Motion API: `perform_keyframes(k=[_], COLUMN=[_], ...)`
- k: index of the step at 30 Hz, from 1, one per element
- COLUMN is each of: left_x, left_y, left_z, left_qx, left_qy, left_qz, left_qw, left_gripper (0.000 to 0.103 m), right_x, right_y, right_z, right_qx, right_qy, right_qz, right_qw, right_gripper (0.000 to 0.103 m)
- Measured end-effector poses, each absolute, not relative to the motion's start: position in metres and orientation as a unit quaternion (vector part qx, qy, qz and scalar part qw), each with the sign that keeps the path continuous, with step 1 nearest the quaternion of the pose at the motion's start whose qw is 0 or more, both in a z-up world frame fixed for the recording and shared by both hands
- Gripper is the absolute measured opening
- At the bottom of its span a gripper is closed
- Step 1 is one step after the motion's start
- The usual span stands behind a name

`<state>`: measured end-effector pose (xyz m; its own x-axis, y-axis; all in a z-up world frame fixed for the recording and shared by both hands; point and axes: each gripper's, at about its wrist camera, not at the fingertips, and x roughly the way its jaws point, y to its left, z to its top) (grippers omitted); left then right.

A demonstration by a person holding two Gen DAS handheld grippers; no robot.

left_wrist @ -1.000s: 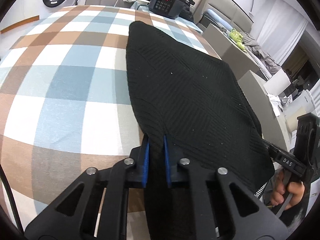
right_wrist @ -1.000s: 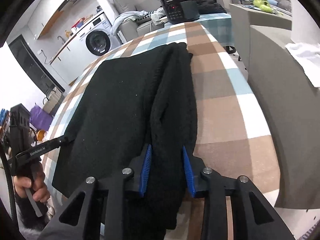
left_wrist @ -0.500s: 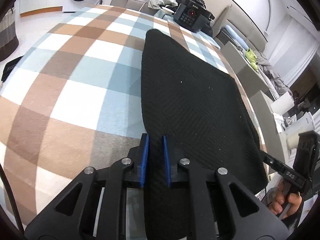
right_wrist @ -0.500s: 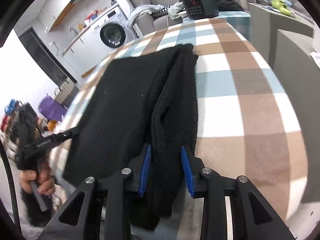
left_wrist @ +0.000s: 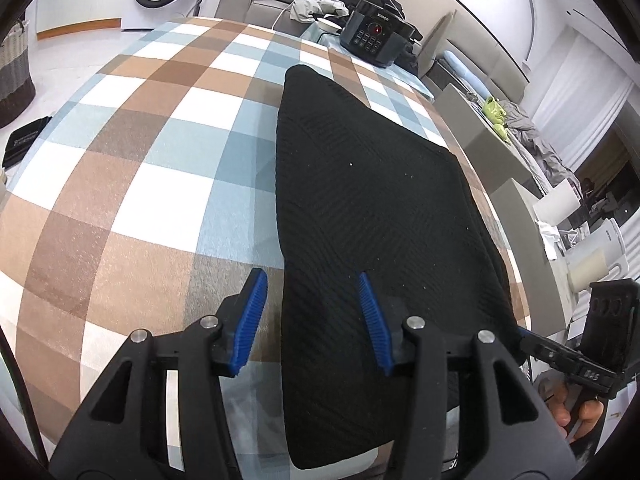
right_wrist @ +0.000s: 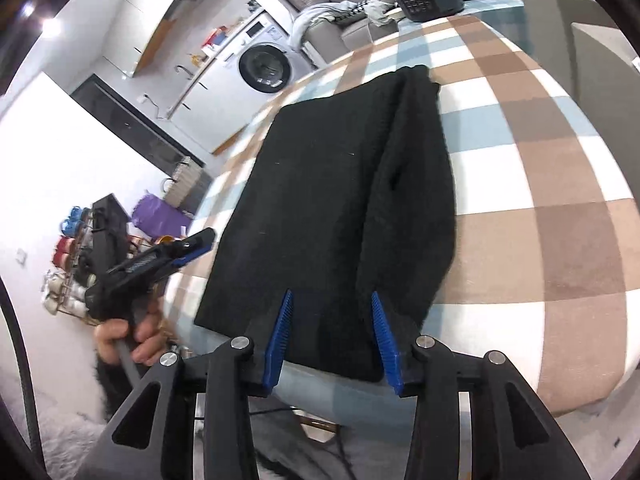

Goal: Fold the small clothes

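My left gripper (left_wrist: 312, 320) has its jaws opening, 1 blue pad over the checked tablecloth (left_wrist: 132, 184), the other over the black knit garment (left_wrist: 372, 208); neither pad presses the cloth. My right gripper (right_wrist: 334, 336) is opening too, its pads standing apart above the garment's near edge, gripping nothing. The garment lies flat on the table, 1 side folded over lengthwise. A woven basket (left_wrist: 12, 68) stands on the floor; I cannot tell what is in it.
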<state>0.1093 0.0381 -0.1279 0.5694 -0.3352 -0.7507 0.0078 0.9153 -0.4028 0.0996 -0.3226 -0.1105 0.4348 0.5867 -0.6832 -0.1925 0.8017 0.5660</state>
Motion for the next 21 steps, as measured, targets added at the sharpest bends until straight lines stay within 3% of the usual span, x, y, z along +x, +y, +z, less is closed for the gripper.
perform_keyframes(k=[4, 16, 17, 19, 21], left_x=[0.108, 0.107, 0.107, 0.105, 0.105], left_y=[0.036, 0.03, 0.03, 0.03, 0.029], left_z=[-0.128, -0.127, -0.127, -0.126, -0.124], left_qx=[-0.176, -0.171, -0.17, -0.169, -0.169], left_qy=[0.456, 0.458, 0.458, 0.458, 0.457], left_qz=[-0.101, -0.106, -0.106, -0.106, -0.108], left_qw=[0.867, 0.866, 0.866, 0.866, 0.866], left_gripper=[0.044, 0.044, 0.044, 0.044, 0.044], right_x=[0.102, 0.121, 0.125, 0.132, 0.136], right_y=[-0.328, -0.324, -0.324, -0.323, -0.316], right_z=[-0.124, -0.132, -0.135, -0.135, -0.125], right_qx=[0.214, 0.265, 0.269, 0.26, 0.233], right_qy=[0.501, 0.477, 0.476, 0.471, 0.466], right_qz=[0.223, 0.258, 0.256, 0.248, 0.249], right_qw=[0.809, 0.797, 0.797, 0.806, 0.817], right_gripper=[0.041, 0.04, 0.038, 0.017, 0.012])
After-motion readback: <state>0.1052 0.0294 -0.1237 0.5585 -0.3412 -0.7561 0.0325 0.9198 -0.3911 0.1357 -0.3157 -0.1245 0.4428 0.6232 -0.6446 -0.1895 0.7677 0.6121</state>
